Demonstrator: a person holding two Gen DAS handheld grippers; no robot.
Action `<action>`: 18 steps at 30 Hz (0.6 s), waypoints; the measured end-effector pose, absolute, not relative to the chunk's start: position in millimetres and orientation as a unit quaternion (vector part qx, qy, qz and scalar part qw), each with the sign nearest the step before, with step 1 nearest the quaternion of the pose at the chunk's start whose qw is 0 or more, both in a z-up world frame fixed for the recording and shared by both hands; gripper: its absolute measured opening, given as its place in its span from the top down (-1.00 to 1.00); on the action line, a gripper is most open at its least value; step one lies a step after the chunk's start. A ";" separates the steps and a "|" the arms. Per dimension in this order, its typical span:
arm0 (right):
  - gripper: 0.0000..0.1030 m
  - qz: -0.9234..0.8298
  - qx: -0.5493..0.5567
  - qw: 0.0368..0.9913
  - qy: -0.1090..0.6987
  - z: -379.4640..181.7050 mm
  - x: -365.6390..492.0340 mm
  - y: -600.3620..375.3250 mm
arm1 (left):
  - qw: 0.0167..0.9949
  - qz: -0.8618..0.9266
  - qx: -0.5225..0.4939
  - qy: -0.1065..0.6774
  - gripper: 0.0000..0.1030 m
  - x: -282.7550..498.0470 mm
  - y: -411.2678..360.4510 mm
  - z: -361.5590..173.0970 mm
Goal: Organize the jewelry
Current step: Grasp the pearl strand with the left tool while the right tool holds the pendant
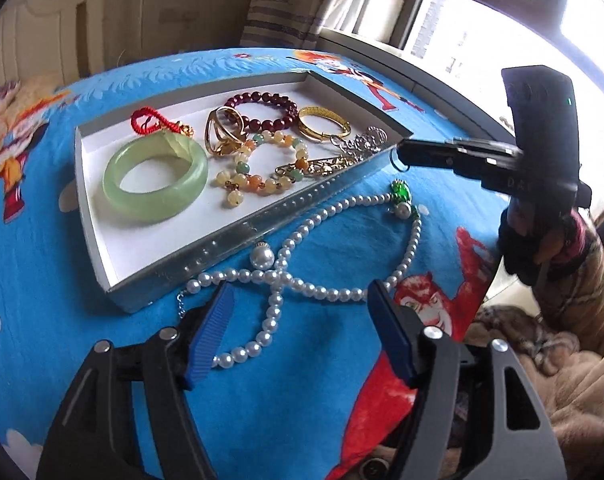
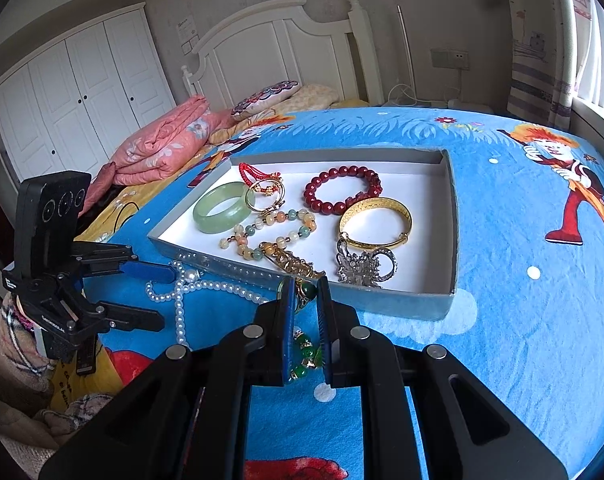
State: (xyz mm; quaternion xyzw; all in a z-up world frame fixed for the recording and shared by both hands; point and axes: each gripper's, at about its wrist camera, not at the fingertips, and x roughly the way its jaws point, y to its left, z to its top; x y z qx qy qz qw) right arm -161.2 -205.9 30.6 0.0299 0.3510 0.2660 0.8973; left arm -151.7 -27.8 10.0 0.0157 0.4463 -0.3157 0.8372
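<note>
Blue bedspread (image 1: 61, 280): L gripper (image 1: 302, 300) jaws released over pearl necklace (image 1: 285, 280); R gripper (image 2: 306, 292) jaws clenched on green bracelet (image 2: 306, 354).

Bangles (image 1: 154, 178) in tray (image 1: 261, 222), pearl necklace (image 1: 302, 280) before it, perhaps touching

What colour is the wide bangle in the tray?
Pale translucent green bangle; it shows best in the left wrist view.

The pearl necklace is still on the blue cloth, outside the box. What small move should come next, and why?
Probably lower the open left gripper and close its fingers on the pearl necklace, whose strands lie between them on the cloth beside the box. The right gripper is already shut on the green bead piece.
</note>
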 end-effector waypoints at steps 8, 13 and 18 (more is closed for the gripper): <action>0.75 0.273 0.040 0.899 0.341 32.7 -164.1 -211.2 | 0.863 -0.163 0.026 0.478 0.55 -150.9 -49.7 15.1; 0.75 0.276 0.048 0.899 0.335 33.8 -165.3 -215.1 | 0.871 -0.143 0.082 0.463 0.87 -166.7 -56.4 15.5; 0.75 0.276 0.051 0.900 0.332 34.3 -165.1 -216.1 | 0.877 -0.173 0.067 0.444 0.87 -185.2 -57.7 21.7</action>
